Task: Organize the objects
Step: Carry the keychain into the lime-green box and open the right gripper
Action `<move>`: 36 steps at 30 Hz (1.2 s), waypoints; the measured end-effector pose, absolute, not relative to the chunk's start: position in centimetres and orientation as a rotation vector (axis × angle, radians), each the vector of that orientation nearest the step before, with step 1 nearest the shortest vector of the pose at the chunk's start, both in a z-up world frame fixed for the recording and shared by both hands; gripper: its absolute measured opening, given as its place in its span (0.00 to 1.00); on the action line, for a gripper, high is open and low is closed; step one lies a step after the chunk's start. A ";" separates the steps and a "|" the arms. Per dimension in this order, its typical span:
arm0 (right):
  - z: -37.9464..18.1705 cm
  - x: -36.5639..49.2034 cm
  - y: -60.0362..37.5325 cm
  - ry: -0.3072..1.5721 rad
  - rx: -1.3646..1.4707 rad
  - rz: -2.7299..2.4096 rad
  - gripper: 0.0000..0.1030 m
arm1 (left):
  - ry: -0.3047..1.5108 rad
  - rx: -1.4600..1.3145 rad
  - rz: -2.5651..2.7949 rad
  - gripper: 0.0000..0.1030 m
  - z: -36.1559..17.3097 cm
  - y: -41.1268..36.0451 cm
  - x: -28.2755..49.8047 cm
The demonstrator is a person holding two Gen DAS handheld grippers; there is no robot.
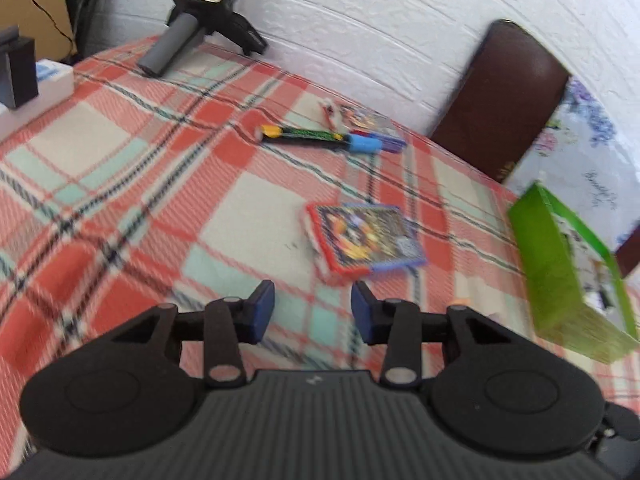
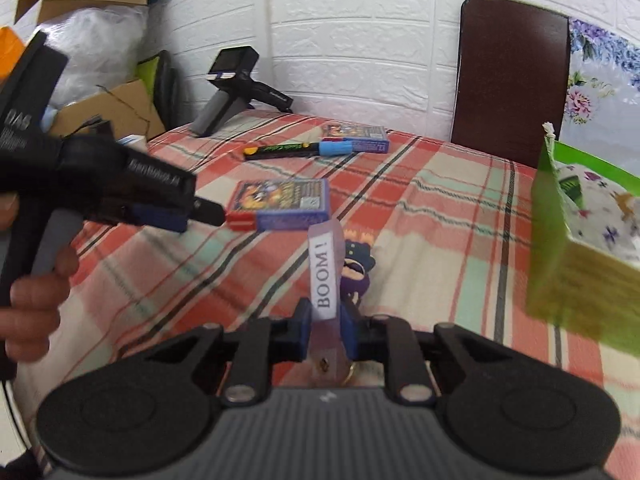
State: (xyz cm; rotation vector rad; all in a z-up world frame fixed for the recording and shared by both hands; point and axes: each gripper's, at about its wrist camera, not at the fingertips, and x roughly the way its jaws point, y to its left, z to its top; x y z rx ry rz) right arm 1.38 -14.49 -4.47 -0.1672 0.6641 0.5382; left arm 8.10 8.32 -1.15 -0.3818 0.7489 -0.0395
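We see the right gripper (image 2: 325, 322) closed on a clear keychain tag (image 2: 325, 276) printed "BOOM!", its blue pads pressing the tag's lower part while the tag stands nearly upright between them; a small dark purple figure charm (image 2: 359, 270) sits just behind it at about one o'clock. The left gripper (image 1: 313, 312) is partly open, nothing between its fingers, hovering over the plaid cloth of the counter (image 1: 120, 200). In the left wrist view a card box (image 1: 366, 238) lies just ahead at one o'clock, and in the right wrist view the left gripper's tip is close beside that box's red end. Farther off at twelve o'clock lie markers (image 1: 320, 138) side by side, with a second card box (image 2: 356, 138) just behind them. A green box (image 1: 568, 272) stands at three o'clock near the counter's edge. A spare black gripper (image 1: 204, 12) rests by the white wall at eleven o'clock.
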 end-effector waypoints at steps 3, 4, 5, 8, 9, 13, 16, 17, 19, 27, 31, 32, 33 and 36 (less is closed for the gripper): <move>-4.6 -0.9 -14.9 0.644 -0.228 0.542 0.18 | 0.774 -0.347 -0.161 0.45 -0.6 5.8 6.4; -4.6 -1.5 -15.1 0.633 -0.247 0.525 0.24 | 0.781 -0.330 -0.190 0.54 -0.5 4.8 6.0; -4.7 -1.9 -15.3 0.635 -0.256 0.520 0.30 | 0.785 -0.317 -0.211 0.64 -0.4 4.0 5.7; -5.1 -2.1 -16.0 0.652 -0.245 0.514 0.29 | 0.787 -0.284 -0.250 0.71 -0.4 1.8 5.2; -5.2 -2.0 -16.1 0.655 -0.241 0.514 0.29 | 0.796 -0.282 -0.259 0.71 -0.5 1.2 5.3; -5.7 -1.8 -15.3 0.619 -0.301 0.517 0.29 | 0.880 -0.261 -0.236 0.68 -2.1 -1.0 6.8; -6.0 -2.4 -14.1 0.539 -0.434 0.500 0.20 | 0.829 -0.223 -0.224 0.57 -2.5 -2.4 7.0; -6.1 -2.6 -13.8 0.510 -0.481 0.491 0.20 | 0.828 -0.240 -0.255 0.36 -2.5 -2.6 7.3; -6.2 -3.0 -13.6 0.451 -0.555 0.469 0.20 | 0.840 -0.285 -0.284 0.33 -2.2 -2.7 8.1; -2.4 -1.9 -16.3 0.206 -0.603 0.328 0.20 | 0.685 -0.307 -0.441 0.15 3.5 -5.9 10.2; 0.4 1.0 -18.8 0.126 -0.616 0.232 0.10 | 0.613 -0.300 -0.509 0.09 6.7 -8.8 13.1; 0.9 1.7 -19.5 0.115 -0.612 0.211 0.10 | 0.593 -0.291 -0.524 0.09 7.3 -9.8 13.8; 1.3 2.5 -20.1 0.105 -0.616 0.185 0.10 | 0.577 -0.285 -0.541 0.09 7.9 -10.7 14.4; 1.4 4.9 -22.1 0.084 -0.642 0.115 0.10 | 0.568 -0.277 -0.580 0.09 8.6 -13.5 16.8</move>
